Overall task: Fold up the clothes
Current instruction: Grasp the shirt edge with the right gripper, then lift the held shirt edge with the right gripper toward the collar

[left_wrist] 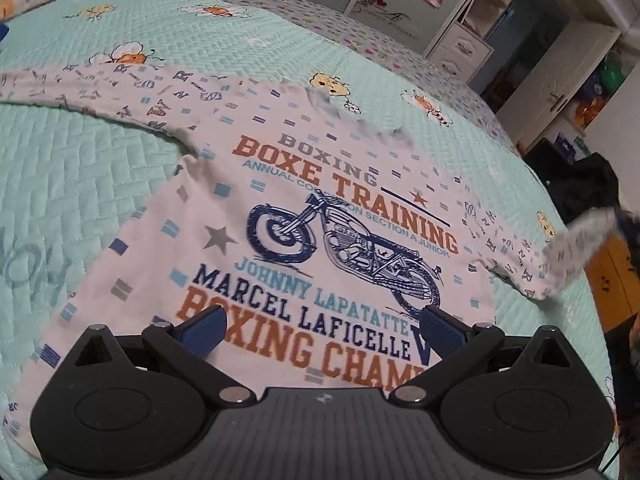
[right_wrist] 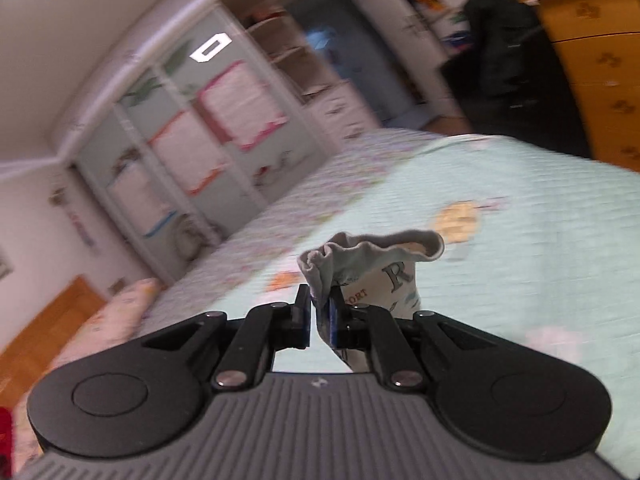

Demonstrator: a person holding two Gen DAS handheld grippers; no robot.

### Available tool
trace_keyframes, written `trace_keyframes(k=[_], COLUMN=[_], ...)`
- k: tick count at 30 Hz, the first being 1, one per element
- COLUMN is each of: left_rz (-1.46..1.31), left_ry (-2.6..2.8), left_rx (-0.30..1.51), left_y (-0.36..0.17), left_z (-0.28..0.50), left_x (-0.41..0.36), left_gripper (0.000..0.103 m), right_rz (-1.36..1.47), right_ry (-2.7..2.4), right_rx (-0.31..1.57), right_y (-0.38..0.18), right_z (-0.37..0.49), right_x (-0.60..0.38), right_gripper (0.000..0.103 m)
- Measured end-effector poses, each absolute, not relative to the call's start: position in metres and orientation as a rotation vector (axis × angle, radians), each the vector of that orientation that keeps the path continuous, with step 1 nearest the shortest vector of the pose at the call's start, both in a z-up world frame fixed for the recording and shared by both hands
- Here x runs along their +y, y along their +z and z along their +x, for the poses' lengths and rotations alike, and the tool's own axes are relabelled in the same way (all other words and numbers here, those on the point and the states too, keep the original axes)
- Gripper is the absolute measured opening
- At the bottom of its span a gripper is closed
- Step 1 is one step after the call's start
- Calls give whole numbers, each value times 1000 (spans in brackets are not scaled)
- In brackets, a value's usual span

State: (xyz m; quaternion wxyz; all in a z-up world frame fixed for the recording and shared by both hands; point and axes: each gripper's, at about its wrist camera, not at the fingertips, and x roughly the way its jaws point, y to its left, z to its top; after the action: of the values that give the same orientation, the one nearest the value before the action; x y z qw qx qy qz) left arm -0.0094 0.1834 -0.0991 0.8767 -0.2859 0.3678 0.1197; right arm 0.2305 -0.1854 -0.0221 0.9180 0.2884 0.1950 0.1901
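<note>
The shirt [left_wrist: 320, 216] is lying print-up on the bed [left_wrist: 100, 184], spreading ahead of and beneath the left gripper [left_wrist: 320, 330], whose 2 fingers [left_wrist: 204, 328] are standing wide apart over its hem. The right gripper [right_wrist: 320, 318] is pinching the sleeve cuff [right_wrist: 372, 268], which is bunching up just beyond its fingertips.

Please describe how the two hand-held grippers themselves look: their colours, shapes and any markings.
Both look alike. The left hand-held gripper has a dark grey ribbed body with a small pale logo, two round black side housings, black linkage arms with silver pins, and blue textured fingers. The right hand-held gripper has the same build. No cables or sleeves are visible.
</note>
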Motion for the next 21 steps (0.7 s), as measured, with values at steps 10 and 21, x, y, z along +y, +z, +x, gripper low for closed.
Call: trace_keyframes(k=[10, 21], left_rz=[-709, -711], left_ry=[383, 386], left_rx=[677, 622], left_y=[-116, -123], left_z=[-40, -50], left_x=[266, 300], left_gripper=[102, 102], right_rz=[284, -81], right_ry=[679, 758], right_rx=[473, 667], right_y=[5, -86], right_z=[228, 192], right_x=[11, 157], right_gripper=[9, 9])
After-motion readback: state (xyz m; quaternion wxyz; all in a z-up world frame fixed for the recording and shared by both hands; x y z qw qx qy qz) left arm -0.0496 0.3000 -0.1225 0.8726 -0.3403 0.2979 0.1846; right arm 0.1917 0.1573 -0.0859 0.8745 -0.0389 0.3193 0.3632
